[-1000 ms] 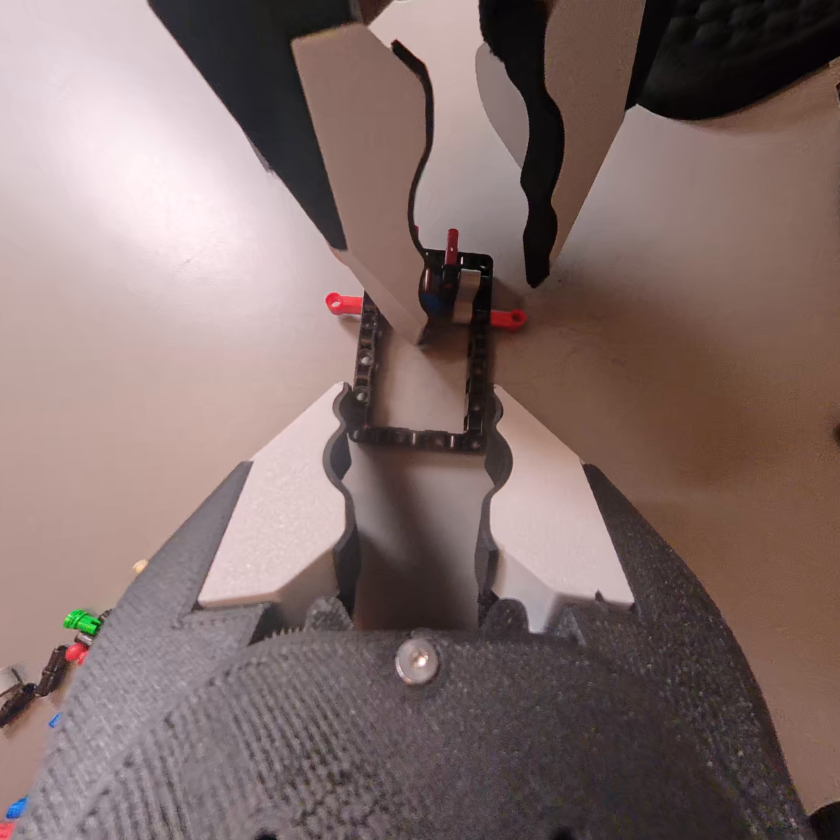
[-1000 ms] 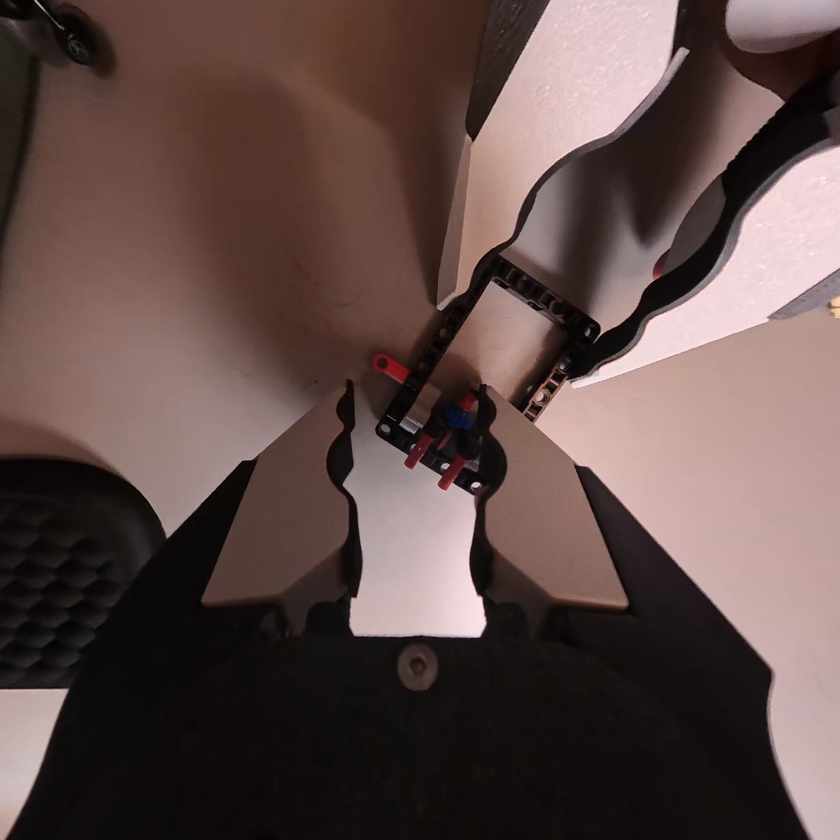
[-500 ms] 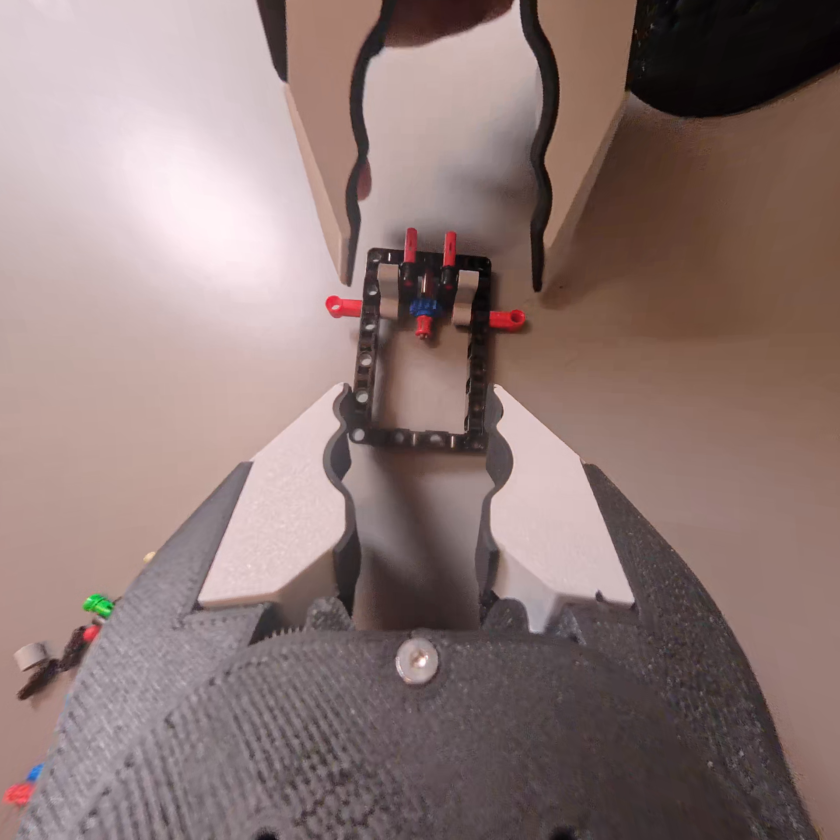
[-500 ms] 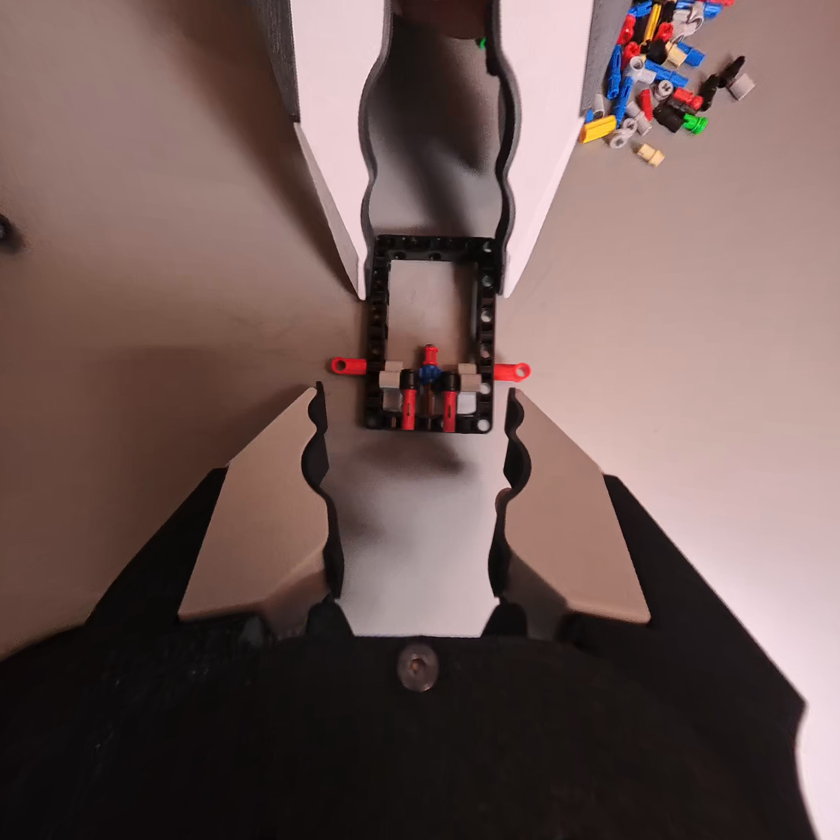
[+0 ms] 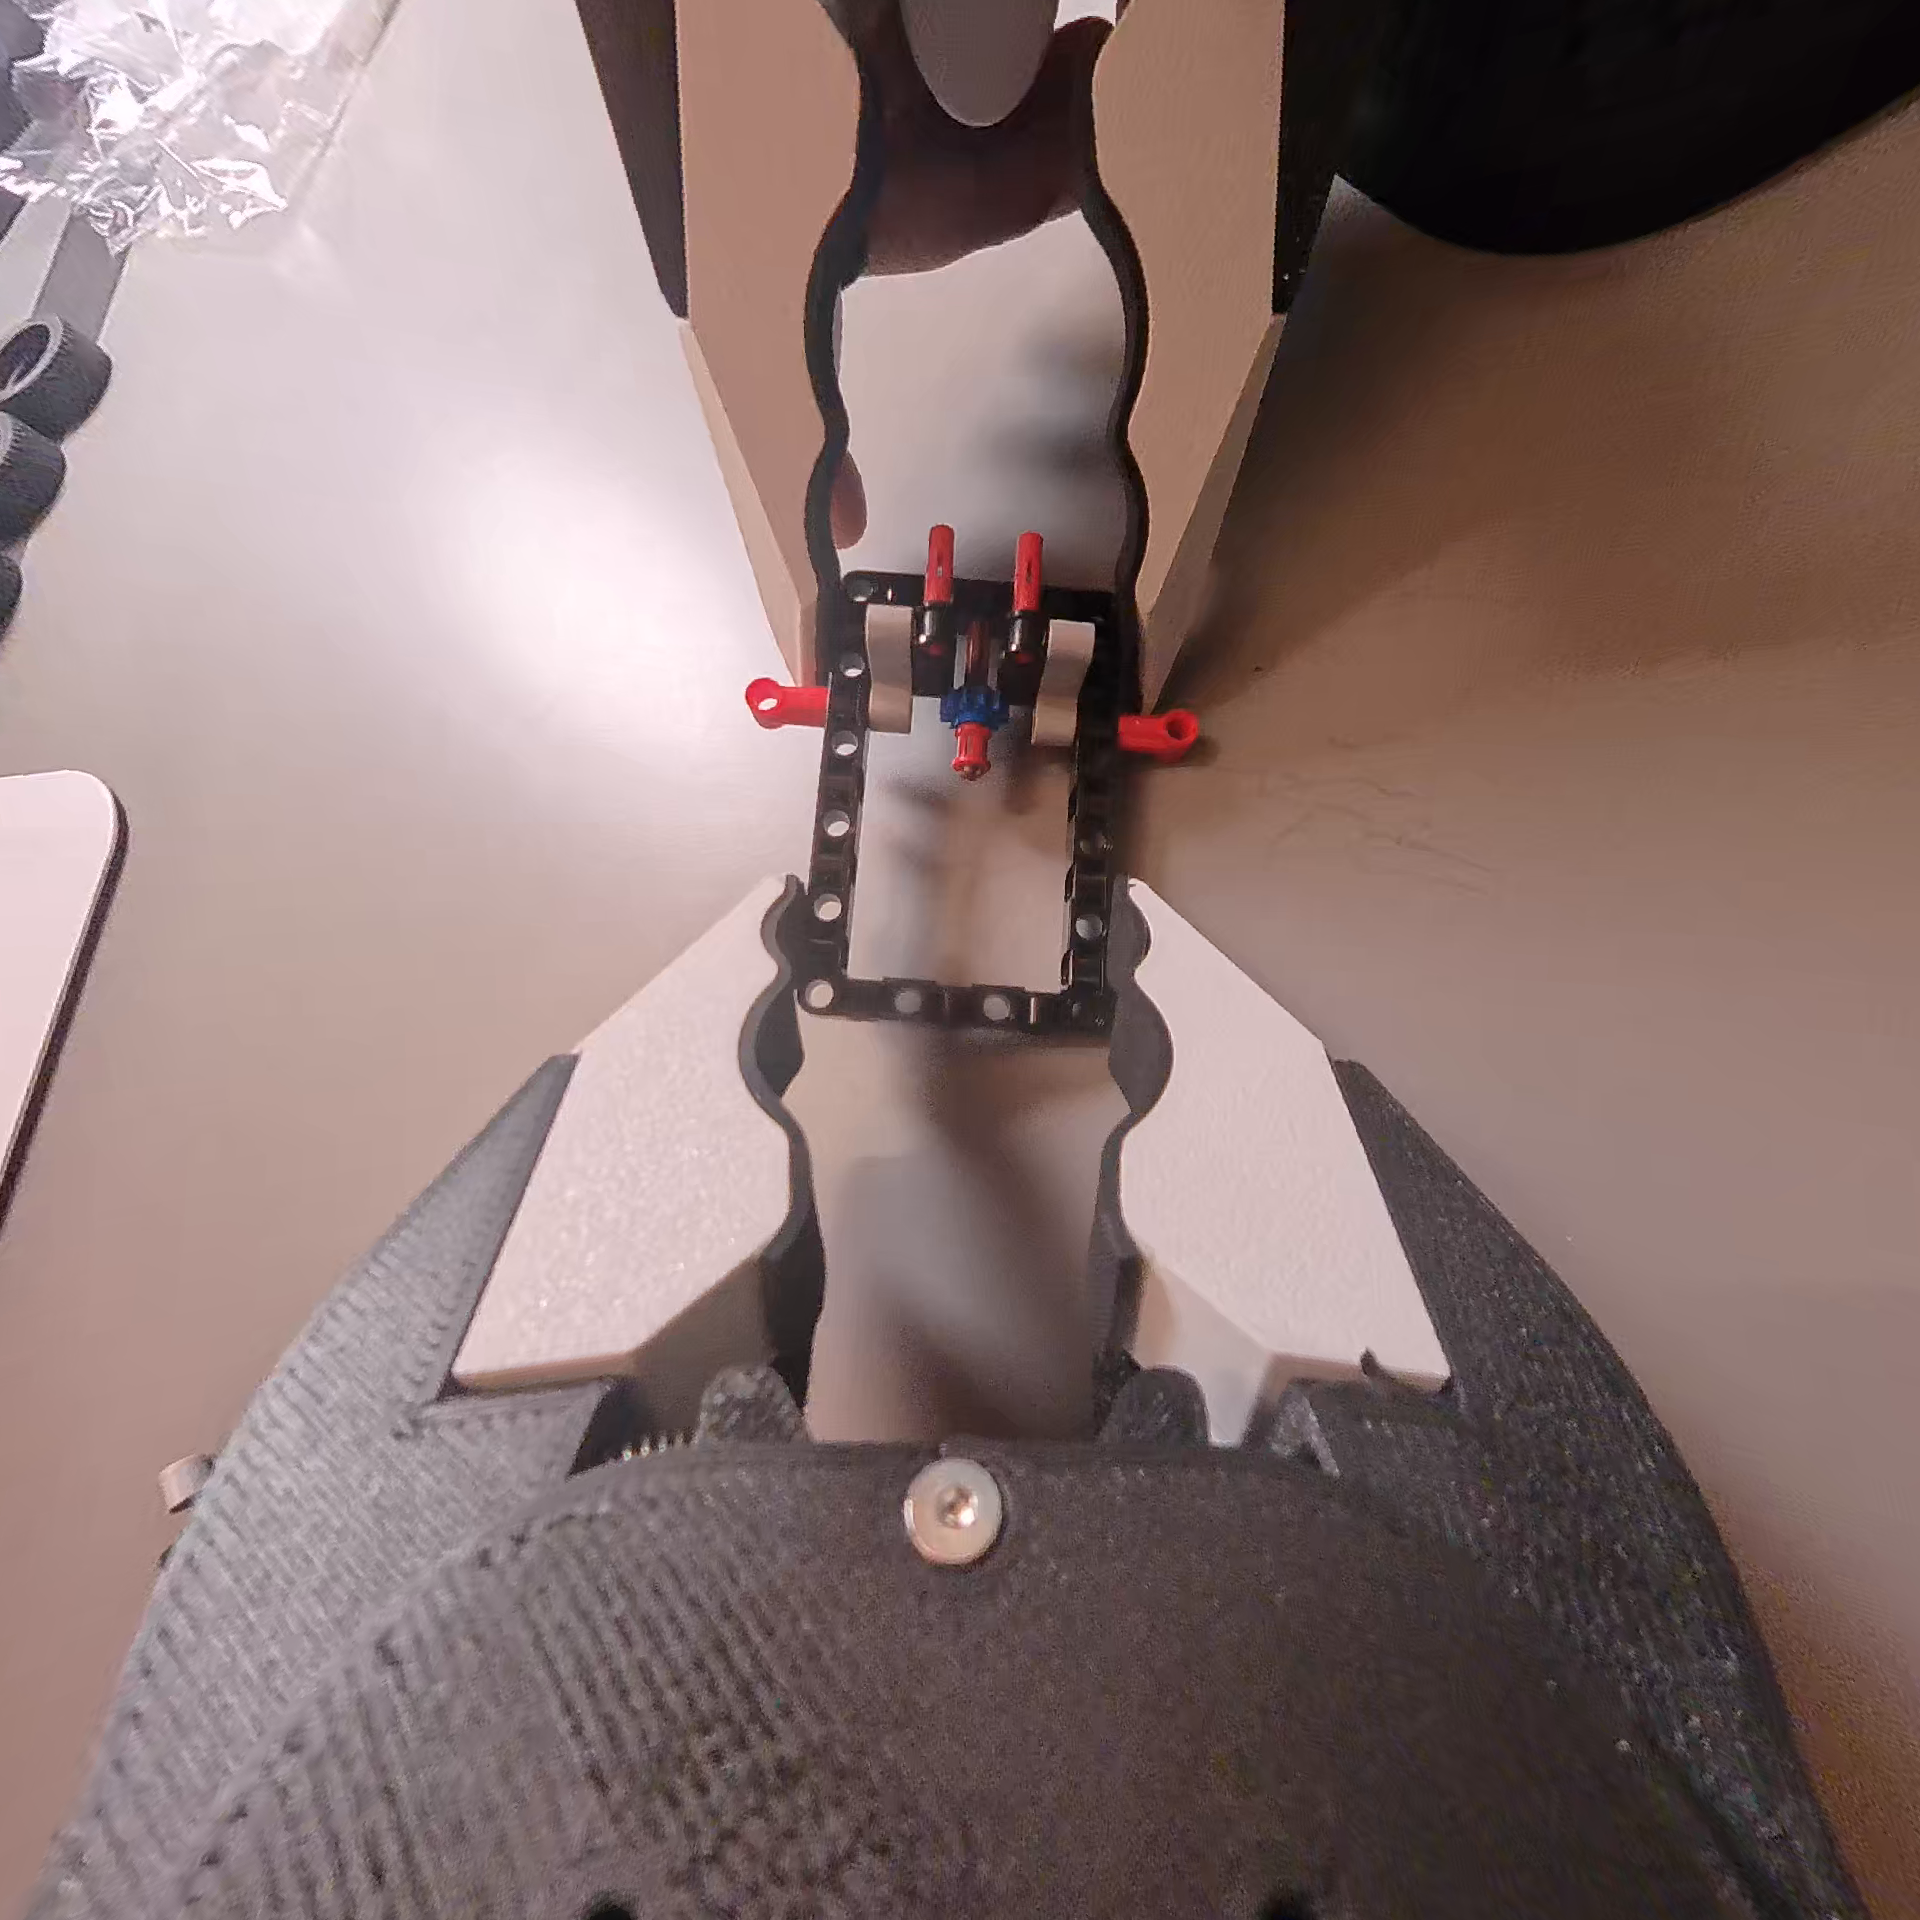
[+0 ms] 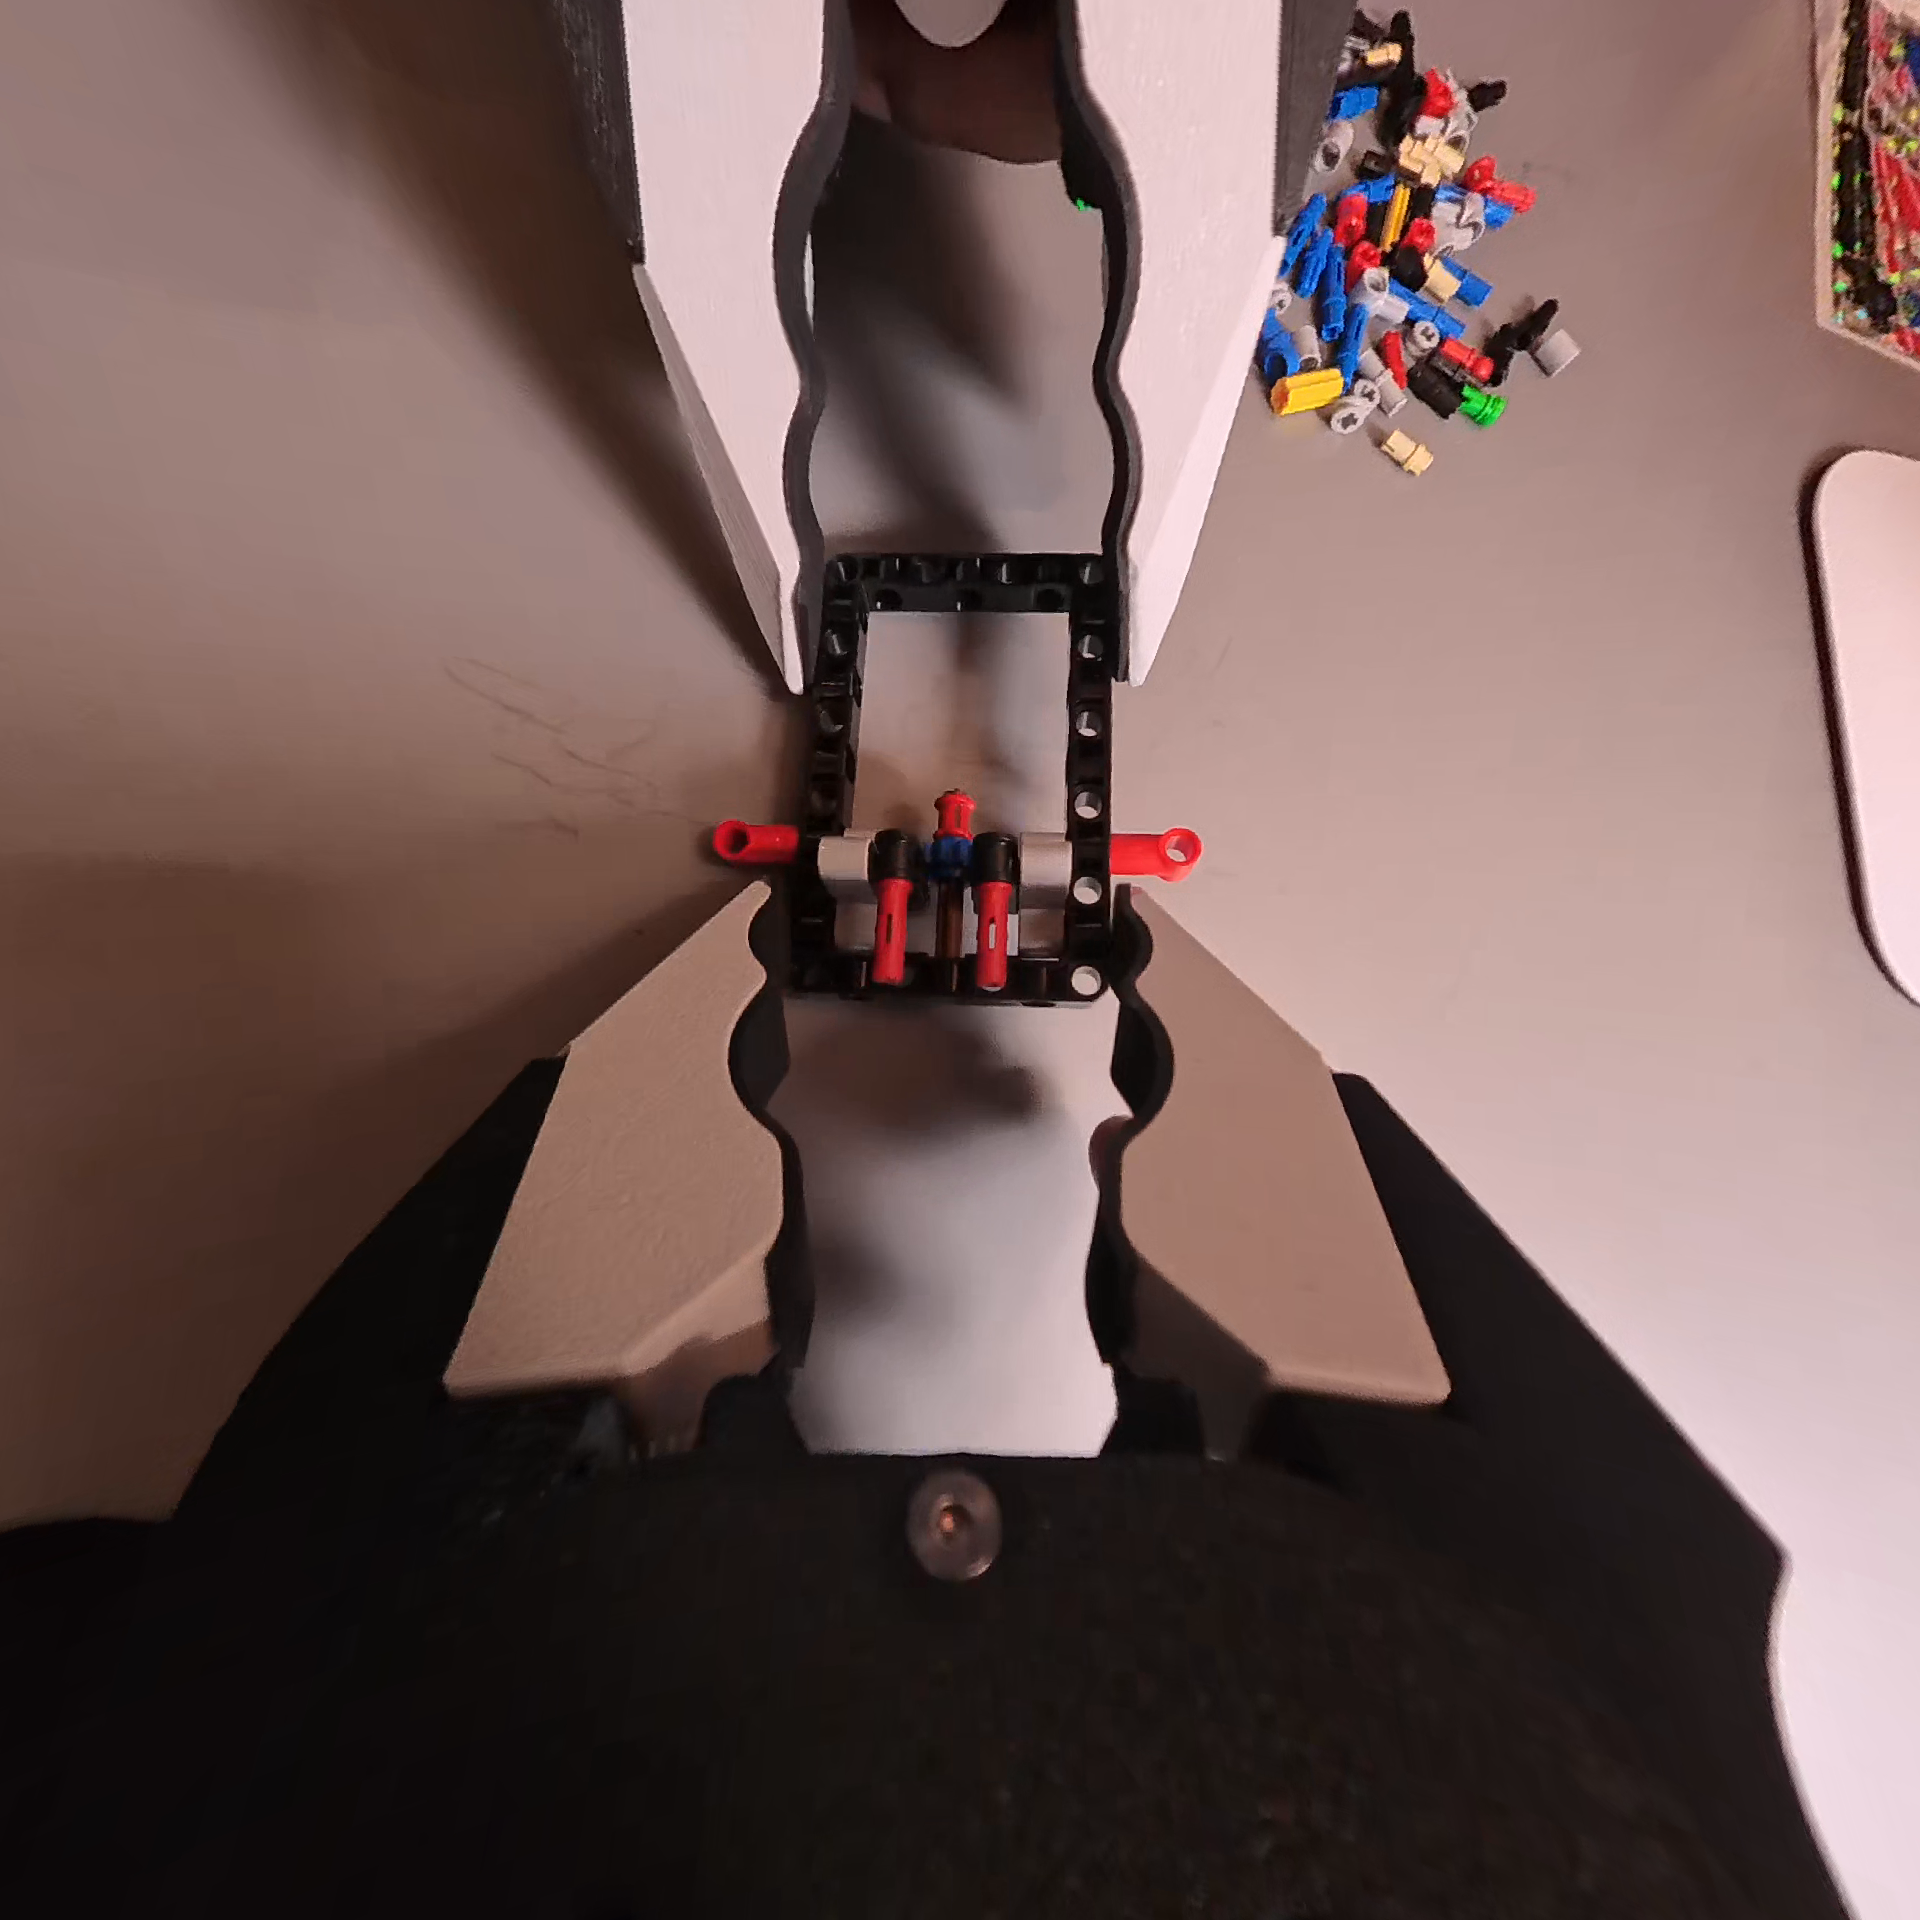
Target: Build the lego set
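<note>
Both grippers have lined up on the black lego frame (image 5: 961,821) since a moment ago. Before, the right gripper (image 6: 951,904) came in crooked with one finger inside the frame and then backed off with its fingers wide. Now its fingers hug the two long sides of the frame at the end with the small parts. The left gripper (image 5: 956,904) has stayed on the plain end the whole time, with its fingers pressed on the two long sides there.

So each gripper is clamped on one end of the frame, and they face each other. The frame lies flat on the beige table (image 5: 1507,727).

Across the frame sits a little row of parts. Two grey pieces (image 6: 844,862) are next to the side bars. Two black connectors hold two red pins (image 6: 891,925) that point toward the short end bar. A blue gear (image 6: 948,854) sits in the middle on a dark rod, with a small red piece past it. Red pins (image 6: 1158,852) stick out of both long sides of the frame.

A pile of loose lego parts (image 6: 1392,260) in blue, red, black, grey, yellow and green lies well apart from the frame, past the left gripper in the right wrist view. A crumpled clear plastic bag (image 5: 156,114) lies in a far corner in the left wrist view.
</note>
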